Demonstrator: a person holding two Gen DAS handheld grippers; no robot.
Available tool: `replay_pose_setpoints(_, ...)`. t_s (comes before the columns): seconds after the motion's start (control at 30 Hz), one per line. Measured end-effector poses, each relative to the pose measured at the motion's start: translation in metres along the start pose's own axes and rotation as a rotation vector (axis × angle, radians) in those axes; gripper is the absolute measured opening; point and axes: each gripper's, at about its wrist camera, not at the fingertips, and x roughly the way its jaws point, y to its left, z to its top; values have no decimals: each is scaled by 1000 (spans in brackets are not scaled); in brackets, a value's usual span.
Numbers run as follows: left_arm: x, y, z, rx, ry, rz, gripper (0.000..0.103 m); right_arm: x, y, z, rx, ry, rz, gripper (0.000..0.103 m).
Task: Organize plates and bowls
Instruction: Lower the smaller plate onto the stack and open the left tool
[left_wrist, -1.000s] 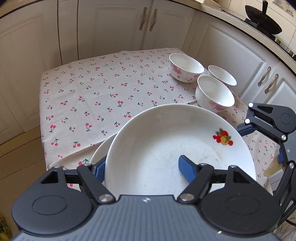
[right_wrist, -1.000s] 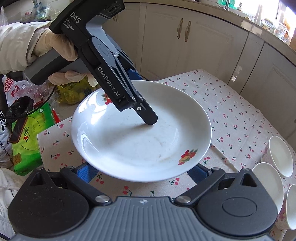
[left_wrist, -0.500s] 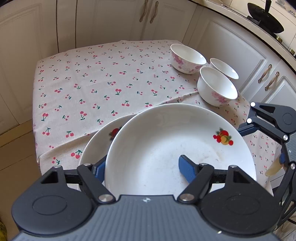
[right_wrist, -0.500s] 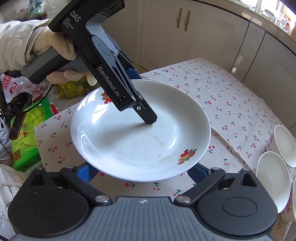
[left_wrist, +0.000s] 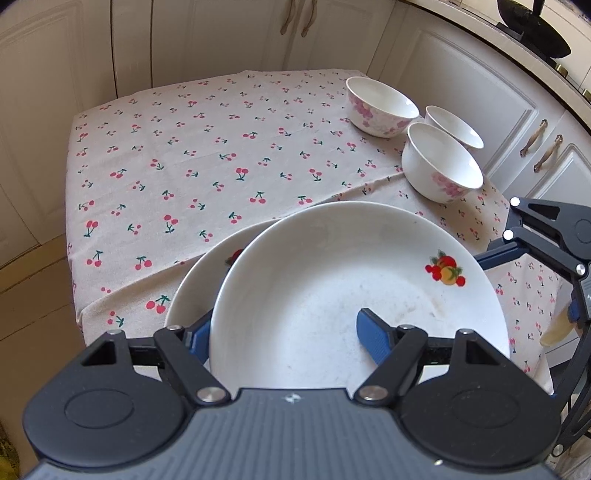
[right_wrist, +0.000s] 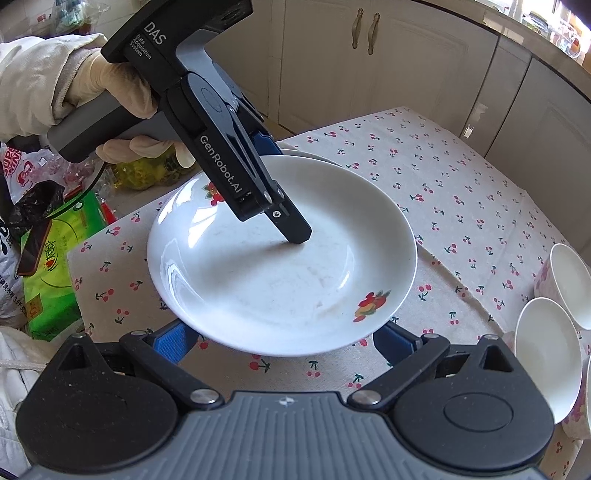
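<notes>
Over the near corner of the desk (left_wrist: 207, 155), with its cherry-print cloth, the white plate (left_wrist: 332, 280) is hanging tilted in the air, fruit decal facing up. It's sitting right in the left gripper (left_wrist: 284, 332): one blue pad is pressing down inside the dish and the other is tucked under the rim on the outside, so the gripper is clamping the plate's edge with the jaws only partly closed. From the right wrist view you can see a gloved hand (right_wrist: 110, 92) wrapping the handle while that inner finger is poking into the middle of the plate (right_wrist: 280, 266). A second plate (left_wrist: 199, 280) is peeking out underneath and to the left, lying on the cloth. The right gripper (right_wrist: 284, 339) is hovering just below the near rim of the held plate with its blue pads spread wide, gripping nothing. Three small bowls (left_wrist: 439, 162) are sitting bunched at the far right edge, well apart from both grippers.
</notes>
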Motion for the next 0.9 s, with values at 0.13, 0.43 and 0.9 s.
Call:
replay_pose_setpoints(0.13,0,0,2,9,12,3,77,0,-1,0,2,-2,3,103)
replay_pose_setpoints(0.43,0,-4,3,53,42,29,77,-1,-1,0,-2,-10,2,103)
replay_pose_setpoints(0.9,-11,-3,3,62,13,38,77,-3,1,1,-7,-14,-4,103)
